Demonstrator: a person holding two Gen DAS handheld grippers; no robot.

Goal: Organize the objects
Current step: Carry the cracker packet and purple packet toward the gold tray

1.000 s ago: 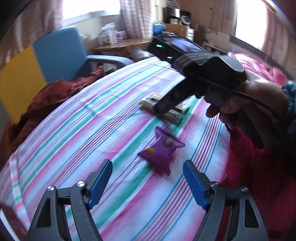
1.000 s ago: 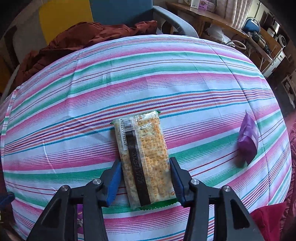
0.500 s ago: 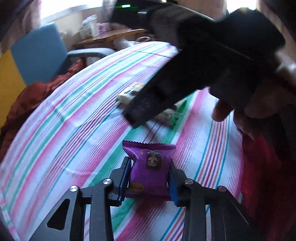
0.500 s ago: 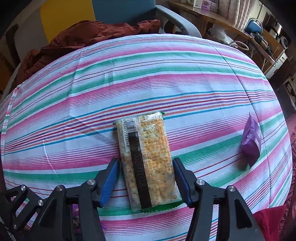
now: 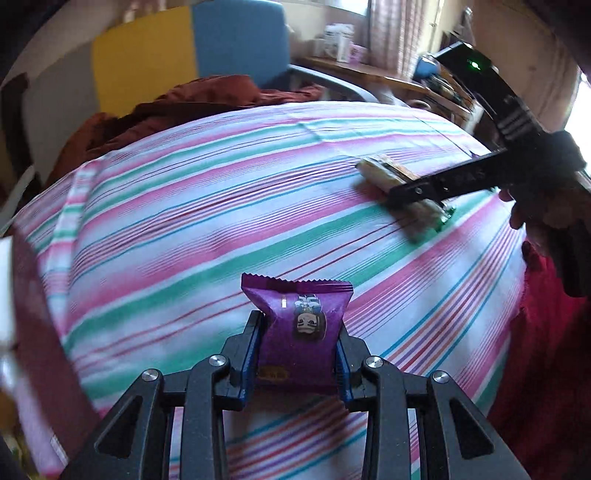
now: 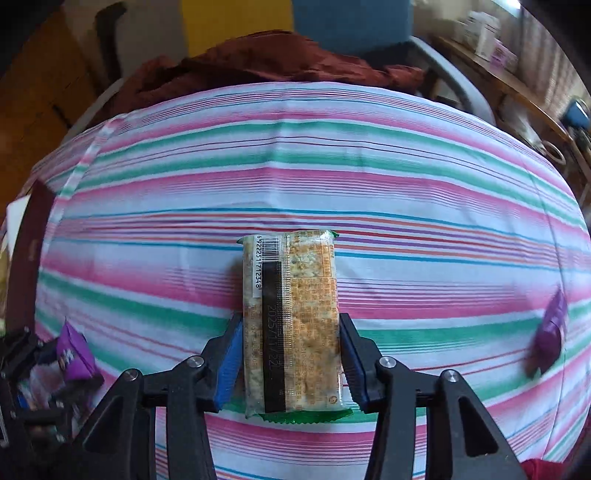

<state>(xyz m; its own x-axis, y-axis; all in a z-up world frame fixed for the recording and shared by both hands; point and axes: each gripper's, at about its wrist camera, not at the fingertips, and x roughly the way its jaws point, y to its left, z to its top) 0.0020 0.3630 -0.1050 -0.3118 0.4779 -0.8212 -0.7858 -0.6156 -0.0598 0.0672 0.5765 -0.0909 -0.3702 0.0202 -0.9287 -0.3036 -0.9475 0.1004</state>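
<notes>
A: What carries everything?

B: A bed covered by a striped sheet in pink, green, white and blue bands. Its far edge meets a heap of rust-brown cloth, and behind that stands a blue chair beside a yellow panel.

A: And the rest of the room?

B: A wooden desk with small boxes runs along the far right wall, under checked curtains. A red cloth lies at the sheet's right edge.

A: The left gripper?

B: Its blue-padded jaws are closed on a purple snack packet, held by its lower half above the near part of the sheet.

A: The right gripper?

B: Its jaws sit against both long sides of a cracker packet, pinching its near half. The packet lies flat in the middle of the sheet, barcode side up, its far end pointing to the far edge.

A: Anything else on the sheet?

B: A second purple packet near the right edge, well apart from the crackers.
</notes>
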